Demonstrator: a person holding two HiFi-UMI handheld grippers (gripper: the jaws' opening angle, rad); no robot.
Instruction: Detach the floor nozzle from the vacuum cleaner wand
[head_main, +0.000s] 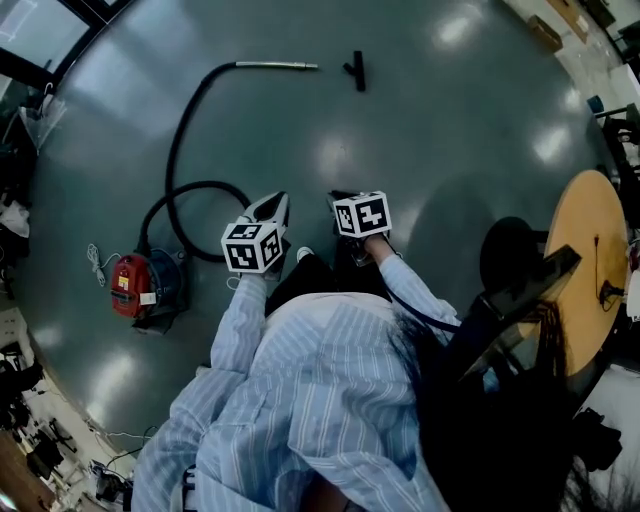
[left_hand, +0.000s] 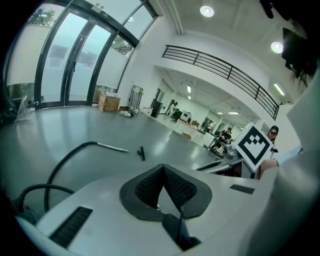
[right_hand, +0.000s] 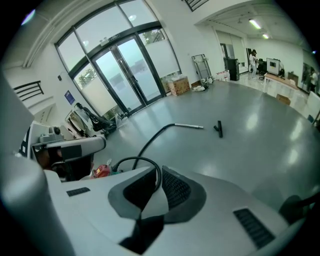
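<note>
The floor nozzle (head_main: 356, 70) lies on its own on the grey floor (head_main: 460, 140), far up the head view, and it's clear of the wand (head_main: 277, 65): there's bare floor between the wand's metal tip and the little black T-shaped head. The wand points at the nozzle. From it the black hose (head_main: 180, 140) sweeps back in a long curve and loops round to the red vacuum cleaner (head_main: 135, 285), which sits well off to the left.

Both tools are a long way back from all that, held up in front of the person's striped shirt (head_main: 300, 400). The left gripper (left_hand: 163, 167) has its pads pressed together at the tips, with nothing in them. The right gripper (right_hand: 155, 170) is barely parted (a thin slit, and the hose seen through it is far behind), so that one is empty too.

Over on the right stands a round wooden table (head_main: 590, 220).
</note>
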